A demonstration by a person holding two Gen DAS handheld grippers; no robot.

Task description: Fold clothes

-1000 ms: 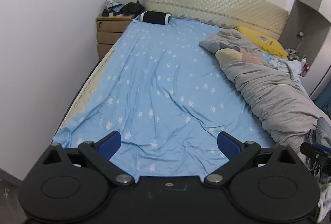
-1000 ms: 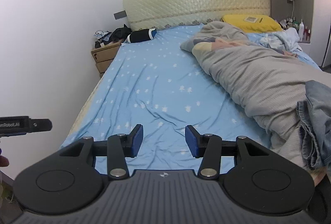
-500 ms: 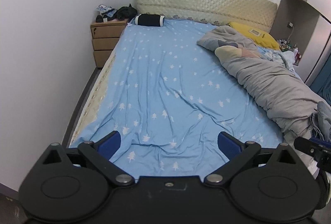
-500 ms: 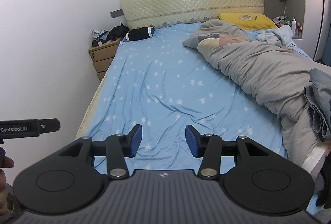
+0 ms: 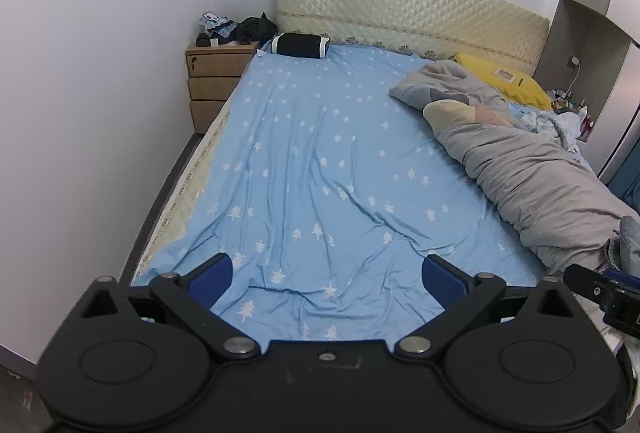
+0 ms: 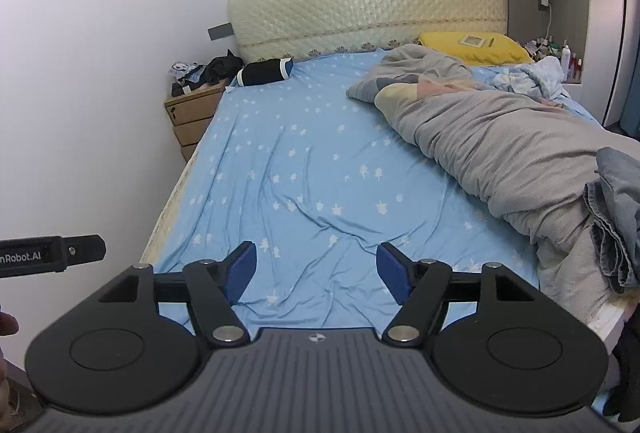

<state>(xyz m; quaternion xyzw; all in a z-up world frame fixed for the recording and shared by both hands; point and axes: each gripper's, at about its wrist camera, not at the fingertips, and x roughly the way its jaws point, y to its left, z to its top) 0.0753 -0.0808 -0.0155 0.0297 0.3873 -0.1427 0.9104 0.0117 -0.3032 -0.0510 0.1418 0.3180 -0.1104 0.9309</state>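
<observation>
A crumpled blue-grey denim garment (image 6: 616, 217) lies on the bed's near right corner, on the end of a grey duvet (image 6: 500, 157); it also shows at the right edge of the left wrist view (image 5: 626, 245). My left gripper (image 5: 326, 279) is open and empty above the foot of the bed. My right gripper (image 6: 316, 271) is open and empty, left of the garment and apart from it. Both hover over the blue star-print sheet (image 5: 320, 161).
A wooden nightstand (image 5: 214, 85) with dark clutter stands at the far left by the white wall. A black roll pillow (image 5: 300, 45) and a yellow pillow (image 6: 472, 47) lie by the quilted headboard. A shelf niche with bottles (image 6: 560, 53) is at the far right.
My right gripper's fingers have opened wider. Both grippers have pulled back a little from the bed, so more of it shows. The left gripper has stayed open.
</observation>
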